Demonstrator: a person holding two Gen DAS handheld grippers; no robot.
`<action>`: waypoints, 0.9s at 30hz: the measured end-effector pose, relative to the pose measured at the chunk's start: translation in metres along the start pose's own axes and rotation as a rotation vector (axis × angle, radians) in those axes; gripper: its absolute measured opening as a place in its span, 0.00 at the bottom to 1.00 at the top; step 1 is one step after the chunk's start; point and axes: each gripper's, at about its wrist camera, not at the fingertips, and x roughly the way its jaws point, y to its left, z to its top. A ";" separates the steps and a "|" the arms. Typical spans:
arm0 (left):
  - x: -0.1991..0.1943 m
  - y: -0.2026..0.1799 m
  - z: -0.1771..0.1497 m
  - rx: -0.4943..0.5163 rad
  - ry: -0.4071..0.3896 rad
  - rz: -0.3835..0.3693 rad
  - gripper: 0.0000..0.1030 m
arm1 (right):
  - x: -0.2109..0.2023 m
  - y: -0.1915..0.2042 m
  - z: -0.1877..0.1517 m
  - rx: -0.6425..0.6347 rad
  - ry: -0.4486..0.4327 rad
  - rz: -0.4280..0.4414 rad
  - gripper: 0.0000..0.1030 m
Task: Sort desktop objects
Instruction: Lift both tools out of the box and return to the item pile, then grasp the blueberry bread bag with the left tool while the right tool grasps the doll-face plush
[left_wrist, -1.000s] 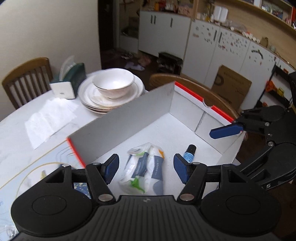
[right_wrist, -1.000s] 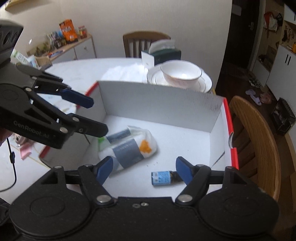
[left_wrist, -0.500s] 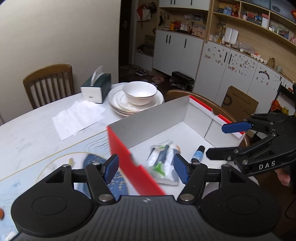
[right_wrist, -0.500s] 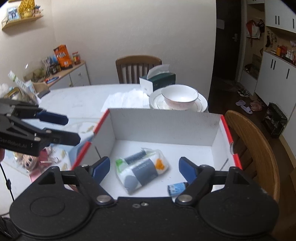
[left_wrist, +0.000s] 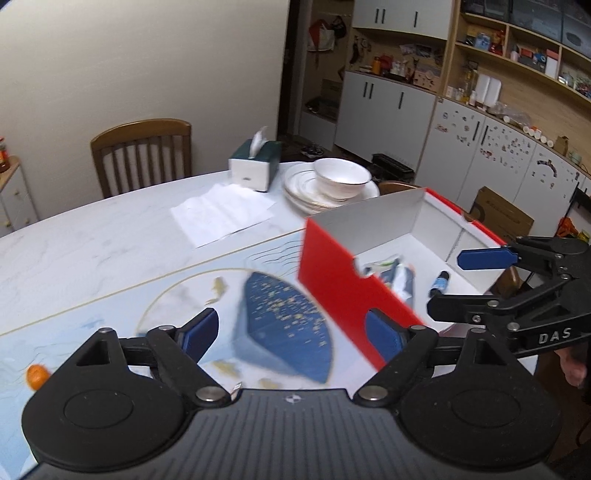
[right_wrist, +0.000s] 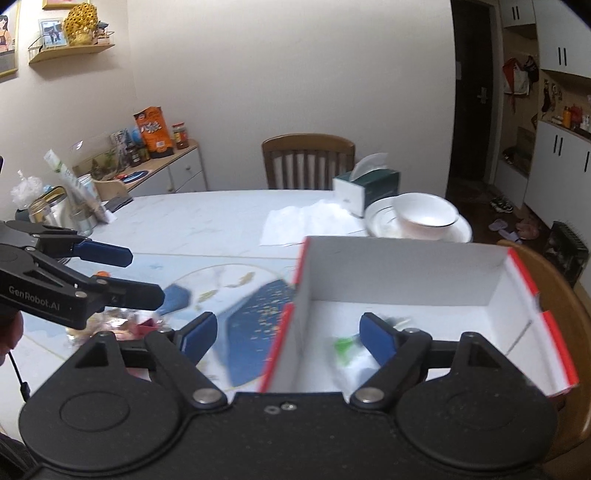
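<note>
A red-and-white cardboard box (left_wrist: 343, 280) stands open at the table's right end; it also shows in the right wrist view (right_wrist: 406, 273). Inside lie a plastic-wrapped packet (left_wrist: 395, 273) and a small blue bottle (left_wrist: 439, 283). My left gripper (left_wrist: 295, 332) is open and empty, above the blue patterned mat (left_wrist: 284, 325) left of the box. My right gripper (right_wrist: 288, 336) is open and empty, over the box's left wall. The right gripper shows in the left wrist view (left_wrist: 480, 273) beyond the box. The left gripper shows in the right wrist view (right_wrist: 125, 273).
A stack of plates with a white bowl (left_wrist: 340, 177), a green tissue box (left_wrist: 255, 166) and white paper (left_wrist: 221, 214) lie behind the box. An orange item (left_wrist: 37, 376) sits at the left. Small clutter (right_wrist: 122, 325) lies under the left gripper. Wooden chairs (right_wrist: 306, 158) surround the table.
Both grippers have pulled up and back from inside the box and shifted left. The packet and bottle stay in the box. Both stay open.
</note>
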 end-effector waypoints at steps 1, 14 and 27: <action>-0.002 0.006 -0.003 -0.004 0.000 0.004 0.88 | 0.002 0.006 0.000 -0.004 0.001 0.001 0.82; -0.029 0.079 -0.043 -0.043 -0.027 0.039 1.00 | 0.020 0.076 -0.011 -0.009 0.048 0.001 0.82; -0.036 0.131 -0.073 -0.067 -0.001 0.065 1.00 | 0.043 0.122 -0.018 -0.005 0.072 -0.035 0.82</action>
